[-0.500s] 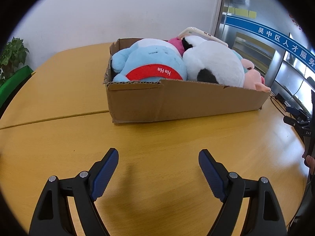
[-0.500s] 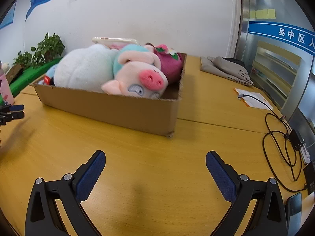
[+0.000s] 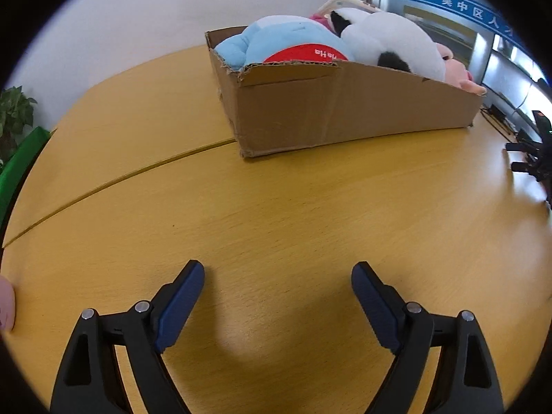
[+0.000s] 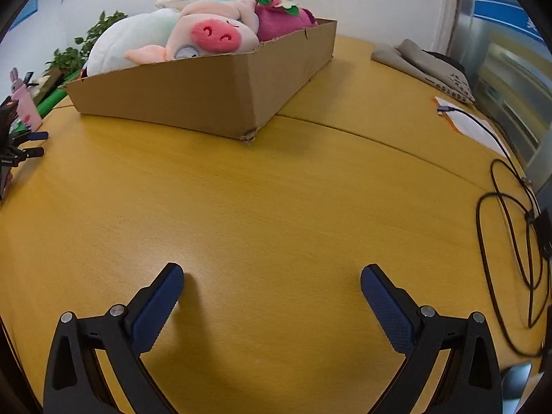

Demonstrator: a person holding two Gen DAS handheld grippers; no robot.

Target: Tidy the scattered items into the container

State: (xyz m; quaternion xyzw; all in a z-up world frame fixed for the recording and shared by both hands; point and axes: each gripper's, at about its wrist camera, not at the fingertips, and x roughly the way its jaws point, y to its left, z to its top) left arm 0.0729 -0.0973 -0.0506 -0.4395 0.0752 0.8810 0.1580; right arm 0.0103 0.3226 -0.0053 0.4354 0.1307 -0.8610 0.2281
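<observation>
You see: shallow brown cardboard box [image 3: 345,110] on the surface | packed with blue plush [image 3: 286,39], white black-spotted plush [image 3: 393,39], pink pig plush [image 4: 210,36], magenta plush [image 4: 283,22]

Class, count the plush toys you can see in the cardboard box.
4: blue toy at the box's left end, white toy mid-box, pink pig at the right end, magenta toy behind it. Others may be hidden underneath.

The right gripper [image 4: 272,277], black with blue textured pads, hangs over the yellow wooden table [image 4: 276,207] with its jaws spread wide and nothing between them. Beyond it sits a shallow brown cardboard box [image 4: 193,100] packed with soft toys: a pink plush pig [image 4: 207,36], a white plush [image 4: 127,41] and a magenta strawberry plush [image 4: 283,19]. A black cable [image 4: 496,220] loops on the table at the right.
</observation>
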